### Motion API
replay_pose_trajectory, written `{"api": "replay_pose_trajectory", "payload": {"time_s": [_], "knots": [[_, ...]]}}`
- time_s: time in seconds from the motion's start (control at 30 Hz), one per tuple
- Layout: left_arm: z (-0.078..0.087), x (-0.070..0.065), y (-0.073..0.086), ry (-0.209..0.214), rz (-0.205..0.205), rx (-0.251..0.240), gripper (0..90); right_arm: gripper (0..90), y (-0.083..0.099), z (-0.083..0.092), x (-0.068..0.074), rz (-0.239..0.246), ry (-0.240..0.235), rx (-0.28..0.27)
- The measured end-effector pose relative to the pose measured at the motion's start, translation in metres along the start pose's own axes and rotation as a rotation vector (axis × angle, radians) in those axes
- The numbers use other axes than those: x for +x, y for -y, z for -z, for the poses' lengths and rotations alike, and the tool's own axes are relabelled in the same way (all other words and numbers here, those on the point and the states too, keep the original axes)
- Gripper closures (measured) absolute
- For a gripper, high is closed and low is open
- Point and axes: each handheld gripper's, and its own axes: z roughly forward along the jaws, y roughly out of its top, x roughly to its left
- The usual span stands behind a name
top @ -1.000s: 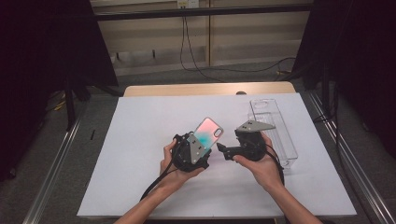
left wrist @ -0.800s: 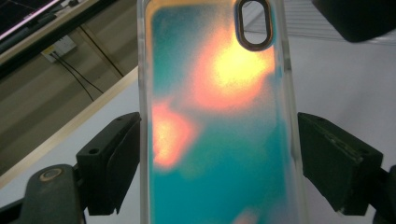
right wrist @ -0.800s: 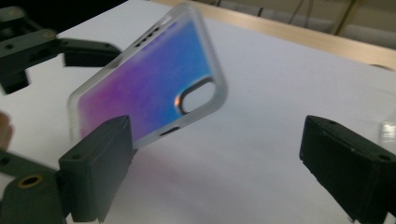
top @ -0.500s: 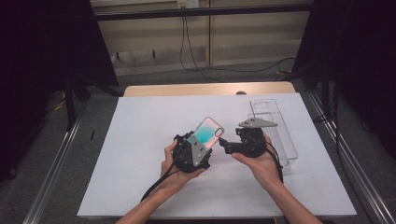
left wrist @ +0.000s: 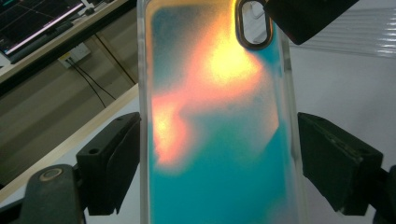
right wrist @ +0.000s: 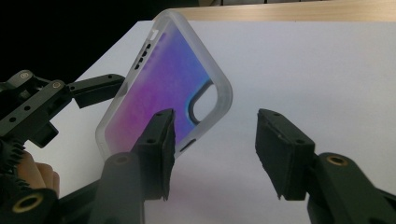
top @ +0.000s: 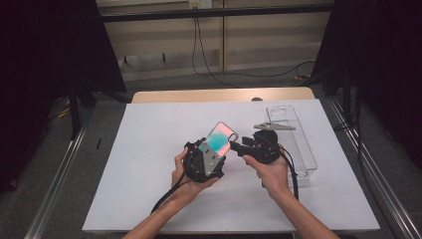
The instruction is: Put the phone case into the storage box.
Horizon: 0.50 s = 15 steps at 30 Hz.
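The right gripper (right wrist: 212,154) has just been closing, jaws apart at a phone case (right wrist: 163,88) corner (purple-blue), which the left gripper (right wrist: 100,86) clamps above white paper (right wrist: 303,60)

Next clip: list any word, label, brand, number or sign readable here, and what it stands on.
None readable.
Phone case: iridescent teal and orange back, no print or logo.
Clear plastic tray: no label visible.
White mat: blank.
Small plate on the back wall: too small and blurred to read.
Screen at the upper left of the left gripper view: coloured lines, nothing legible.
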Motion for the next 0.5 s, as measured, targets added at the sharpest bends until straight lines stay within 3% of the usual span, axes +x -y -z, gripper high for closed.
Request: {"api": "replay_pose_trajectory", "payload": {"time_s": [0.3, 0.33, 0.5], "knots": [[-0.0013, -0.0020, 0.0001, 0.008, -0.011, 0.006, 17.1, 61.8, -0.0004, -0.0063, -0.0004, -0.038, -0.007, 0.005], [-0.0022, -0.0028, 0.0006, 0.007, -0.006, 0.006, 17.1, 67.3, 0.0002, -0.0071, 0.0009, -0.055, -0.014, 0.006], [-0.0021, -0.0018, 0.0006, 0.005, 0.000, 0.004, 17.1, 71.6, 0.0000, -0.0087, -0.0003, -0.095, -0.022, 0.007]]}}
